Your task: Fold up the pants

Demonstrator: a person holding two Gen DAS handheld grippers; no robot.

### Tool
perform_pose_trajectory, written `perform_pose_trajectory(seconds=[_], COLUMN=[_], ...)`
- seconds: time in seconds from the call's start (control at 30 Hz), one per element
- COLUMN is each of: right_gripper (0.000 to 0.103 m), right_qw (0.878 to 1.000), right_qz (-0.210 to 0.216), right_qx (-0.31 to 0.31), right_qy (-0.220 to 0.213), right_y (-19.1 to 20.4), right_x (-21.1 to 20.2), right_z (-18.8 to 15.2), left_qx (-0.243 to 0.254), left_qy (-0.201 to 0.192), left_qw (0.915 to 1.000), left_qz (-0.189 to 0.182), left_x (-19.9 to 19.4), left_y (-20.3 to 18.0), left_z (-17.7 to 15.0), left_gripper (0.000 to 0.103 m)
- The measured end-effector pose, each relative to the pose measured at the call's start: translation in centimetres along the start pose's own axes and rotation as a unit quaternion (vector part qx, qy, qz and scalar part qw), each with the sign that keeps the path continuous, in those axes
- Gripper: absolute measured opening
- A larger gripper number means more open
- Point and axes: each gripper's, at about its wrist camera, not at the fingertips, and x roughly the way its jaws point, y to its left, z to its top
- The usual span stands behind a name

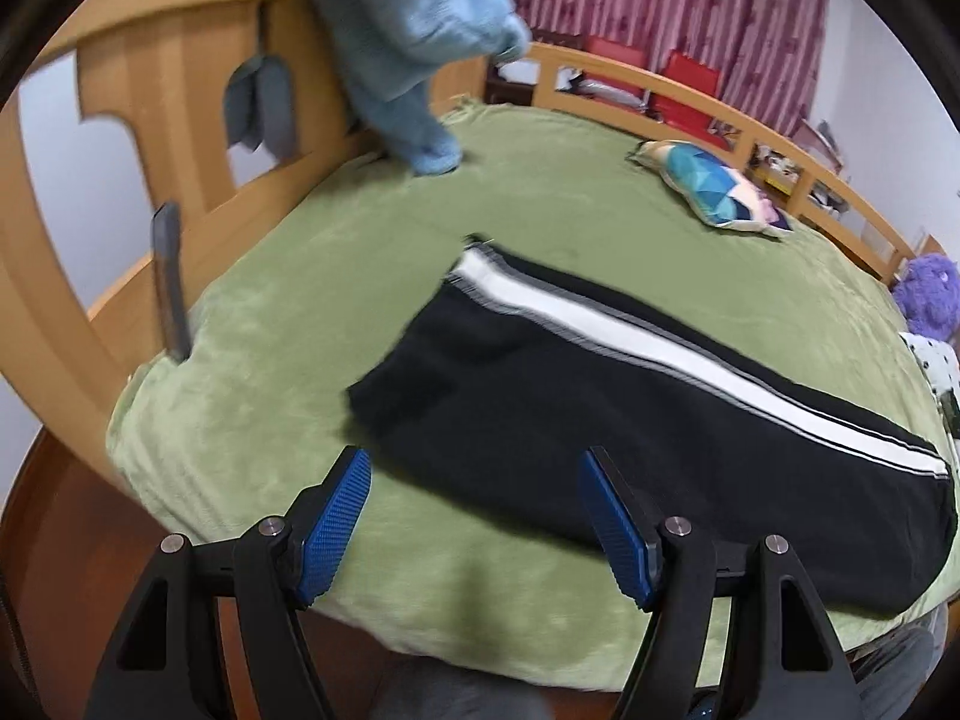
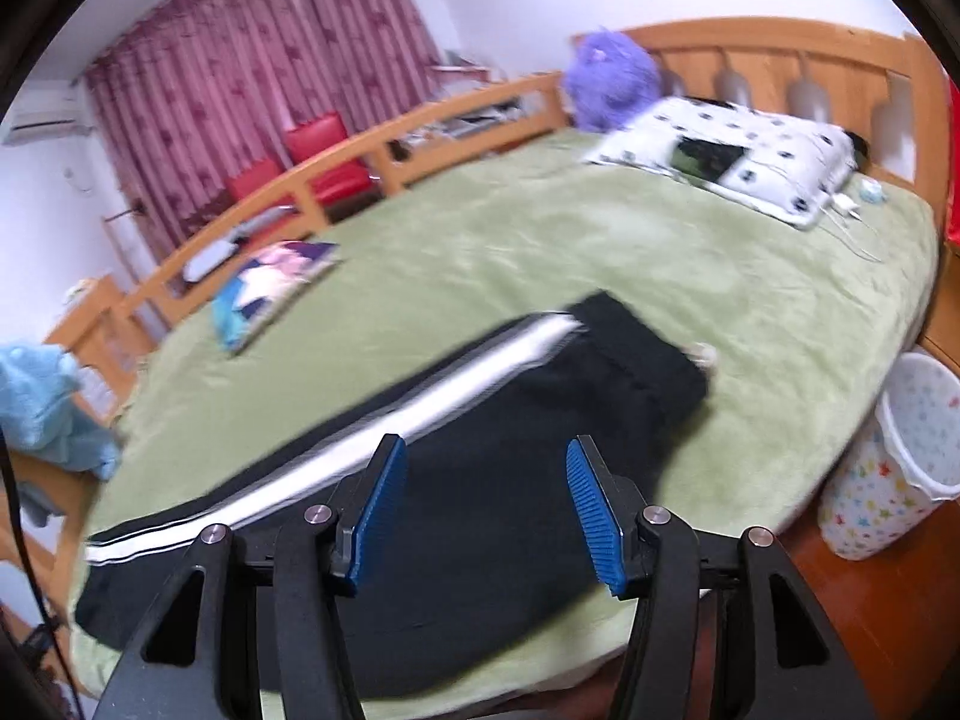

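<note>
Black pants (image 1: 600, 408) with a white side stripe lie flat on the green bed cover (image 1: 288, 312), near its front edge. They also show in the right wrist view (image 2: 480, 480). My left gripper (image 1: 474, 468) is open and empty, held above the cover at the near edge of the pants. My right gripper (image 2: 486, 456) is open and empty, held above the middle of the pants. The waistband end (image 2: 642, 360) lies to the right in the right wrist view.
A light blue garment (image 1: 408, 30) hangs over the wooden footboard (image 1: 150, 90). A colourful cushion (image 1: 714, 192) lies further back on the bed. A spotted pillow (image 2: 732, 156) and a purple plush toy (image 2: 606, 78) sit by the headboard. A patterned bin (image 2: 894, 456) stands on the floor.
</note>
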Motion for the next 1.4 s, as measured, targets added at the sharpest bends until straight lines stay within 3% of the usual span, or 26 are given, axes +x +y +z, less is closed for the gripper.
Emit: perform_pose_trajectory(seconds=[0.27, 0.47, 0.6, 0.67, 0.7, 0.73, 0.77, 0.83, 0.9, 1.0, 1.03, 1.1, 1.17, 1.23, 1.3, 1.33, 1.37, 1.4], right_gripper=[0.055, 0.055, 0.055, 0.055, 0.055, 0.055, 0.055, 0.055, 0.055, 0.055, 0.055, 0.055, 0.055, 0.055, 0.055, 0.055, 0.055, 0.055], right_qw=[0.998, 0.998, 0.997, 0.997, 0.997, 0.997, 0.997, 0.996, 0.996, 0.995, 0.994, 0.993, 0.992, 0.991, 0.991, 0.991, 0.99, 0.99], right_qz=[0.036, 0.034, 0.019, 0.015, 0.016, 0.015, 0.014, 0.005, 0.007, 0.015, 0.017, 0.021, 0.02, 0.014, 0.018, 0.021, 0.024, 0.026], right_qx=[-0.037, -0.044, -0.048, -0.043, -0.037, -0.034, -0.034, -0.033, -0.031, -0.028, -0.027, -0.03, -0.04, -0.047, -0.044, -0.04, -0.037, -0.035], right_qy=[0.022, 0.04, 0.052, 0.061, 0.066, 0.07, 0.073, 0.079, 0.083, 0.095, 0.104, 0.116, 0.119, 0.122, 0.126, 0.129, 0.133, 0.135], right_y=[8.5, 10.8, 11.6, 11.6, 11.5, 11.5, 11.6, 11.7, 11.8, 12.0, 12.1, 12.4, 12.8, 13.0, 13.1, 13.1, 13.1, 13.2], right_x=[-0.5, -0.2, 0.7, 1.3, 1.7, 2.0, 2.4, 3.1, 3.4, 4.4, 4.8, 5.3, 5.4, 5.6, 5.9, 6.1, 6.3, 6.5], right_z=[-1.9, -2.4, -2.8, -3.1, -3.5, -3.8, -4.0, -4.8, -5.4, -6.3, -6.7, -7.2, -7.7, -8.0, -8.1, -8.2, -8.4, -8.5], left_qx=[-0.057, -0.084, -0.095, -0.107, -0.104, -0.095, -0.097, -0.108, -0.079, -0.093, -0.095, -0.104, -0.106, -0.098, -0.09, -0.088, -0.089, -0.093], left_qy=[0.049, 0.048, 0.042, 0.042, 0.05, 0.053, 0.032, -0.022, 0.005, 0.05, 0.064, 0.054, 0.048, 0.047, 0.043, 0.041, 0.042, 0.042], left_qw=[0.997, 0.995, 0.9944, 0.9933, 0.9933, 0.9938, 0.9938, 0.9902, 0.9955, 0.9942, 0.9934, 0.9929, 0.9928, 0.9937, 0.995, 0.9953, 0.9951, 0.9948], left_qz=[-0.016, -0.026, -0.017, -0.011, -0.009, -0.022, -0.044, -0.086, -0.052, -0.019, -0.007, -0.017, -0.029, -0.025, -0.004, 0.005, 0.012, -0.006], left_x=[4.3, 8.1, 10.4, 11.7, 12.5, 12.7, 11.9, 9.7, 10.3, 12.8, 13.5, 13.6, 13.7, 14.0, 14.4, 14.6, 14.4, 14.0], left_y=[4.4, 5.2, 5.0, 5.1, 5.0, 4.9, 5.0, 5.6, 4.9, 5.2, 5.3, 5.6, 5.4, 5.2, 4.4, 4.1, 4.0, 4.1], left_z=[-0.7, -0.1, 1.1, 1.7, 2.1, 2.4, 2.8, 3.3, 3.6, 2.5, 2.2, 1.6, 1.6, 1.4, 1.7, 2.0, 2.4, 2.7], left_gripper=[0.069, 0.068, 0.06, 0.037, 0.031, 0.013, 0.012, 0.013, 0.018, 0.035, 0.049, 0.055, 0.068, 0.072, 0.066, 0.042, 0.028, 0.019])
